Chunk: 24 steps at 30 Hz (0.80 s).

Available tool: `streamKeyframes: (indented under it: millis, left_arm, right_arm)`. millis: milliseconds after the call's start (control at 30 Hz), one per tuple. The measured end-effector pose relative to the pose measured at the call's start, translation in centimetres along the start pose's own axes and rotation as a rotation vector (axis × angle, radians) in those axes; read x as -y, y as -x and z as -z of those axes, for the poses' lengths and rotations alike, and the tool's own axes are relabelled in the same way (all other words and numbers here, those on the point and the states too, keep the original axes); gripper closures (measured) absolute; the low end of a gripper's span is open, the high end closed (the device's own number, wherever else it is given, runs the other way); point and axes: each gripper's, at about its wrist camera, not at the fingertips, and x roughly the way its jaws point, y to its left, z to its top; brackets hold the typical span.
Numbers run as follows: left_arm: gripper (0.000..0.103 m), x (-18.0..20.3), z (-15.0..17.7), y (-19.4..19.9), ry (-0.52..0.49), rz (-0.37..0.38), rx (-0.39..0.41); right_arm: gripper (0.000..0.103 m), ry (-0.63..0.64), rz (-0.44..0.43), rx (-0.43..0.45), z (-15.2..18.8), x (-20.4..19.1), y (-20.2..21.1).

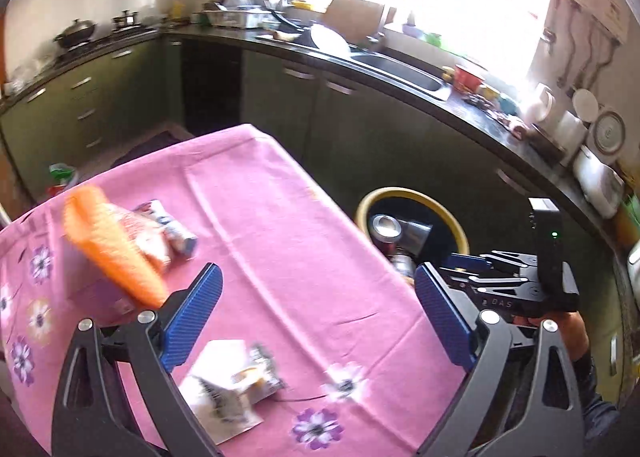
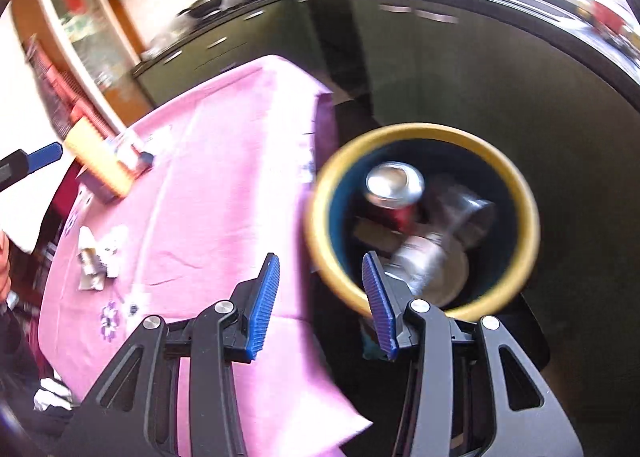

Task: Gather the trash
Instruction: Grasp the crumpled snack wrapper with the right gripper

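Both my left gripper (image 1: 316, 321) and right gripper (image 2: 322, 305) gape, holding nothing. Lower centre, the crumpled wrapper (image 1: 232, 385) lies flat; I judge my pads may skid over it or snag the pink tablecloth (image 1: 280, 217).

Pink cotton tablecloth (image 1: 280, 217) w/ purple-and-white flower print along the edge. Round trash bin (image 2: 520, 193): yellow rim, dark blue inside. In it a silver-topped red drink can (image 2: 394, 185) & other silvery metal cans. Orange ribbed plastic piece (image 1: 116, 245) on a purple box (image 1: 92, 289). White crumpled wrapper (image 1: 232, 385) w/ black & orange print. Both grippers, left (image 1: 316, 317) & right (image 2: 320, 305): black frames, blue ribbed pads. Cabinets (image 1: 120, 97) olive green, counter (image 1: 460, 97) black.
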Motion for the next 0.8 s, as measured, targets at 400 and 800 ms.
streamKeyframes:
  millis: [400, 800]
  left_arm:
    - [0.009, -11.4, 6.2, 6.3, 0.231, -0.194, 0.038]
    - [0.009, -12.2, 7.6, 6.5, 0.233, -0.172, 0.046]
  right_arm:
    - [0.026, 0.241, -0.313, -0.131, -1.4, -16.3, -5.1]
    - [0.015, 0.218, -0.274, -0.167, -0.5, -21.4, -8.6]
